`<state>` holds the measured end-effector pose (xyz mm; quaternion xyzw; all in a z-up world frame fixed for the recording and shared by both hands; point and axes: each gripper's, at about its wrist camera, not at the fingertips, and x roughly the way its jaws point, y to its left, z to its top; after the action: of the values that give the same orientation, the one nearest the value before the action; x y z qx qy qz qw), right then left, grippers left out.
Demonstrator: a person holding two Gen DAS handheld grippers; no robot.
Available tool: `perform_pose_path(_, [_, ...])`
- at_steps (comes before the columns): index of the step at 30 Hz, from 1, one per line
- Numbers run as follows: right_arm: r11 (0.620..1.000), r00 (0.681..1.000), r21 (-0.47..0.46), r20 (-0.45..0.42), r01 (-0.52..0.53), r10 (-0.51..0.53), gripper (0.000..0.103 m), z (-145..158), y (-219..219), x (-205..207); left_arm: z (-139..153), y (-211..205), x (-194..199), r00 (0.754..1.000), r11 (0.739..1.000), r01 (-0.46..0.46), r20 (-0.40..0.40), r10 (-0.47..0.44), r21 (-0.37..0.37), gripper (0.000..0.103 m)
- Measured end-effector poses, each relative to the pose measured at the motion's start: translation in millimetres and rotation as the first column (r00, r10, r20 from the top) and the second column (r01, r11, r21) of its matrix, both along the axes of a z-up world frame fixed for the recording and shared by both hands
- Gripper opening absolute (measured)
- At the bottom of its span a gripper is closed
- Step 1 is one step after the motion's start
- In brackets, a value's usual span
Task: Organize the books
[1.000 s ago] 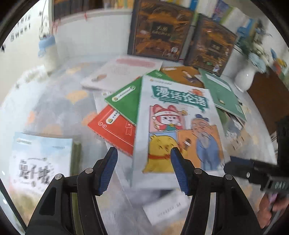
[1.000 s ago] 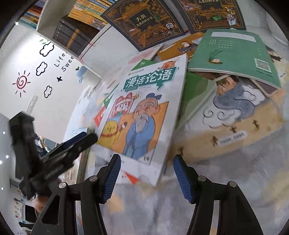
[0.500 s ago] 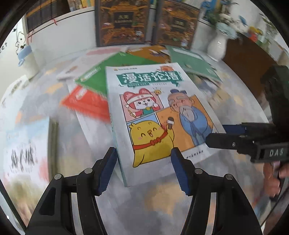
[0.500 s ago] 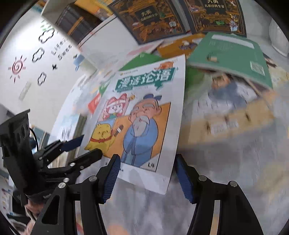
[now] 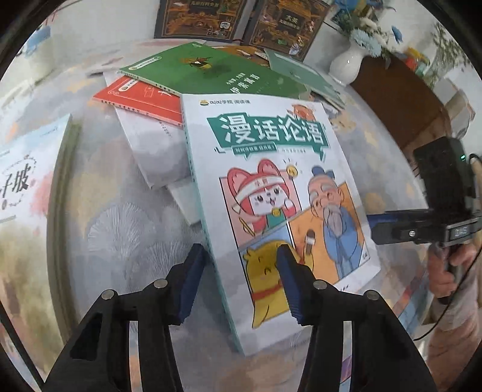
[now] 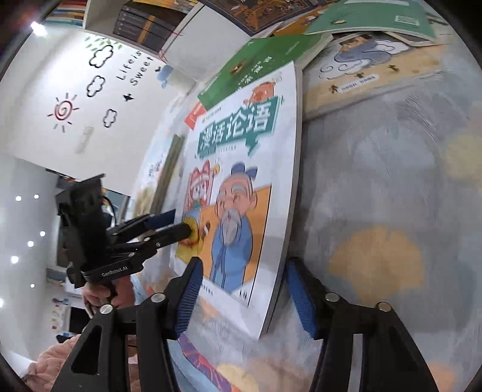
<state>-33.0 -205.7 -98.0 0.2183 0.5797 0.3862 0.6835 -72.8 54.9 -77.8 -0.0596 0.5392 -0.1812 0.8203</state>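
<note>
The table [image 5: 126,229] wears a pale grey cloth printed with feathery tree shapes and orange patches. Taking the white cartoon book [image 5: 271,193] as the landmark and going left to right: far to its left a pale blue book [image 5: 27,169] lies cut off by the frame edge, its title only half readable. Just left of the cartoon book's top corner sits a red booklet [image 5: 141,96], with a green book [image 5: 211,72] overlapping it behind. Beyond those, two dark ornate books [image 5: 235,18] stand against a white wall. To the landmark's upper right are a pale green book [image 5: 304,75], a white vase [image 5: 346,64] of blue flowers and a brown cabinet [image 5: 400,102].

The left gripper [image 5: 241,271] straddles the cartoon book's near left corner, its fingers closing with the spine edge between them; whether the pads press yet is unclear. The right gripper [image 6: 241,295] straddles the book's near right corner, fingers likewise closing, a gap visible beside the outer pad.

In the right wrist view, a white wall [image 6: 90,105] left of the book bears cloud and sun stickers and small lettering; right of it lies a tan illustrated book [image 6: 376,78], partly covered. The hand [image 6: 102,294] on the left gripper is mostly hidden.
</note>
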Motion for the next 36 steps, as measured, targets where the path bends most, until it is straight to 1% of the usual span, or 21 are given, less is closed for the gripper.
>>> perform_pose_path(1, [1.000,1.000,0.013,0.000,-0.002,0.002,0.050,-1,-1,2,-1,1,1,1.000,1.000,-0.003,0.003,0.003,-0.013,0.045])
perform_pose_path(4, [0.999,1.000,0.033,-0.001,-0.004,0.004,0.041,-5,-3,8,-3,5,7,1.000,0.999,-0.007,0.019,0.008,-0.039,0.044])
perform_pose_path(6, [1.000,1.000,0.023,0.000,0.004,-0.004,0.024,-9,-6,9,-3,6,12,1.000,0.998,-0.021,-0.007,0.021,-0.054,0.042])
perform_pose_path(7, [1.000,1.000,0.023,-0.006,0.011,-0.010,0.019,-10,-11,9,-3,7,12,1.000,0.998,-0.023,-0.009,0.023,-0.055,0.042])
perform_pose_path(8, [0.999,1.000,0.044,-0.021,0.016,-0.015,0.017,-13,-13,11,-3,6,12,1.000,0.998,-0.022,-0.004,0.022,-0.053,0.042])
perform_pose_path(10, [0.998,1.000,0.062,-0.019,0.011,-0.010,0.016,-16,-12,12,-4,6,7,0.999,0.998,-0.025,0.019,0.026,-0.052,0.042])
perform_pose_path(12, [0.999,1.000,0.052,0.015,-0.011,0.010,0.016,-13,-12,10,-5,6,6,0.999,0.998,-0.034,0.029,0.036,-0.054,0.042])
perform_pose_path(15, [0.998,1.000,0.055,0.000,-0.005,0.005,0.016,-14,-11,12,-6,6,6,0.998,0.997,-0.045,0.042,0.048,-0.060,0.042])
perform_pose_path(17, [0.999,1.000,0.048,0.008,0.005,-0.006,0.016,-12,-9,14,-6,8,0,0.996,0.996,-0.055,0.064,0.059,-0.066,0.042])
perform_pose_path(19, [0.999,0.999,0.031,0.042,0.016,-0.018,0.016,-9,-5,12,-5,4,-4,0.993,0.998,-0.053,0.100,0.056,-0.034,0.043])
perform_pose_path(21, [0.999,0.997,0.026,0.067,0.028,-0.029,0.017,-7,-4,7,-5,5,-4,0.993,0.997,-0.062,0.101,0.066,-0.045,0.043])
perform_pose_path(24, [0.999,0.997,0.027,0.070,0.029,-0.031,0.017,-7,-1,6,-6,10,-3,0.993,0.996,-0.061,0.094,0.068,-0.071,0.043])
perform_pose_path(27, [0.999,0.996,0.044,0.092,0.014,-0.018,0.017,-7,-1,6,-5,9,-3,0.992,0.996,-0.066,0.103,0.072,-0.066,0.043])
perform_pose_path(34, [0.998,0.991,0.063,0.126,0.028,-0.036,0.018,-9,-8,1,-6,12,-7,0.990,0.994,-0.074,0.116,0.083,-0.085,0.043])
perform_pose_path(36, [0.998,0.989,0.064,0.142,0.024,-0.033,0.020,-9,-8,-1,-6,12,-7,0.990,0.993,-0.074,0.117,0.085,-0.088,0.042])
